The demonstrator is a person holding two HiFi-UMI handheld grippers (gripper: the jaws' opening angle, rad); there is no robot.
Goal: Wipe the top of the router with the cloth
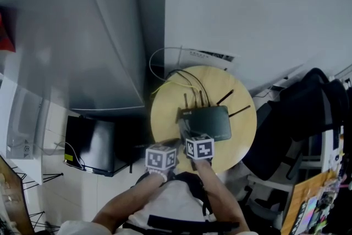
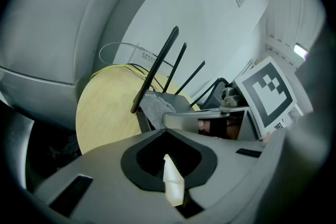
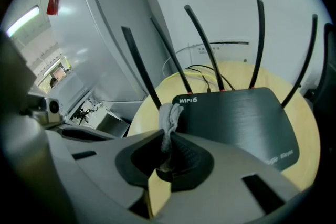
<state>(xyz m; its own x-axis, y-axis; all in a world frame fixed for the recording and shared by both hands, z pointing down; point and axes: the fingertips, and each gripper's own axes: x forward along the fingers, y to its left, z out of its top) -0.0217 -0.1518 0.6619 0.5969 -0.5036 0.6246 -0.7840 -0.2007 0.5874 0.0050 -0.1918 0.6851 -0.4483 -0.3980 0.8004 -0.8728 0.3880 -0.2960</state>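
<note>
Right gripper [image 3: 168,150] clamps cloth [image 3: 170,117], set on router [image 3: 239,120] at 8 o'clock to start wiping. Left gripper [image 2: 171,178] closed, empty, parked aside

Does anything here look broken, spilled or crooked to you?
Nothing broken or spilled. The router sits flat on the round table; its antennas merely lean at differing angles, and cables loop loosely behind it. The right claw pinches a bunched cloth.

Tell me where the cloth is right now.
In the right gripper view, the grey cloth is pinched in the right hand-held gripper, its free end on the router's corner by the WIFI6 print.
</note>
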